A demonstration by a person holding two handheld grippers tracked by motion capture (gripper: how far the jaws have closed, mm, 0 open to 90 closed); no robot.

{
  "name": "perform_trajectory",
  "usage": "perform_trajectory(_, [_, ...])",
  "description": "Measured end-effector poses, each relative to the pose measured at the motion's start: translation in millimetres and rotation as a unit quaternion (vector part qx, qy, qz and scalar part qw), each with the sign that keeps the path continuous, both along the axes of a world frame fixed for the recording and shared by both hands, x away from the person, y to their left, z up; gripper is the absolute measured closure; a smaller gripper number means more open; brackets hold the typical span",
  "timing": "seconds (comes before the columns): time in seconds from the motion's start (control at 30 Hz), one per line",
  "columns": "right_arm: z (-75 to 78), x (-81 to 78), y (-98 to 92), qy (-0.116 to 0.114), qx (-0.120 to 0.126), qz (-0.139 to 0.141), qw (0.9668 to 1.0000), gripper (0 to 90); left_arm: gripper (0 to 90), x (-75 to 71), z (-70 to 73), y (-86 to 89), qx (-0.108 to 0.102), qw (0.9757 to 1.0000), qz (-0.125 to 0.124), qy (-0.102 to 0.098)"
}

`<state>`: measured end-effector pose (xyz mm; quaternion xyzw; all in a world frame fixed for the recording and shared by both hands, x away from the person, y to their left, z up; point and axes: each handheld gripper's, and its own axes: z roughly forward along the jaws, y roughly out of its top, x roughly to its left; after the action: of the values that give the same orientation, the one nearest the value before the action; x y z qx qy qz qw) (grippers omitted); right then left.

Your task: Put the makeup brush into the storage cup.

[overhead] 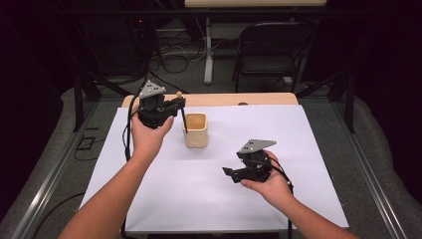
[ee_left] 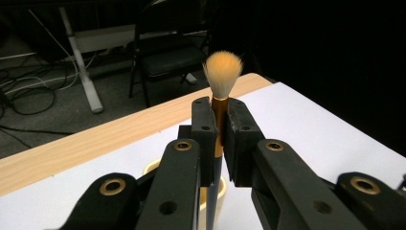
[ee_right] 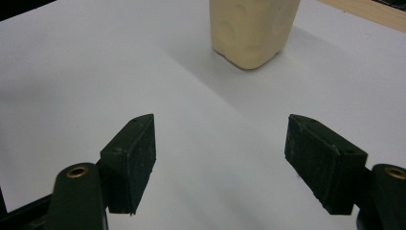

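Just left of the cream cup (overhead: 195, 129), above its rim: left gripper (overhead: 175, 105) clenched on a brush (ee_left: 221, 91), pads pinching the golden ferrule right under the tuft. Brush upright, pale orange bristles fanned out over the jaw tips, dark handle running straight down to the cup's mouth; whether the handle's end sits inside the cup or only hangs over it, cannot tell. Grey three-cornered plate (overhead: 151, 89) on top of this gripper, held up by the left hand (overhead: 148, 130) from below, cable trailing down beside the wrist.

Nearer the person and to the right of the cup, well apart from it: right gripper (ee_right: 221, 163) released, jaws spread wide with nothing but white sheet between them, pointed toward the cup. Cradled low over the sheet in the right hand (overhead: 268, 184), a second grey plate on top.

Under the cup: white sheet (overhead: 308, 149) covering most of the table, cup standing upright toward the sheet's far edge. Beyond the cup: strip of bare wooden tabletop (overhead: 268, 98), then a dark folding chair (overhead: 271, 47) on the floor, with loose cables beside it.
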<state>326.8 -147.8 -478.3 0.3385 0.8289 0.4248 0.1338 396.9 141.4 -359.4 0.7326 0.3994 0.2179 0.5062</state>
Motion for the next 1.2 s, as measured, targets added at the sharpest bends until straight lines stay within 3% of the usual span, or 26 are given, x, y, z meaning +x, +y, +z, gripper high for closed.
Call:
perform_trajectory(0.77, [-3.4, -0.1, 2.8, 0.002, 0.001, 0.005, 1.0000, 26.1, 83.7, 17.1, 2.4, -8.3, 0.000, 0.9995, 0.030, -0.009])
perform_trajectory(1.2, [-4.7, 0.3, 3.7, 0.002, 0.003, 0.006, 1.0000, 26.0, 83.7, 27.6, -5.1, -12.4, 0.007, 0.9992, 0.038, -0.011])
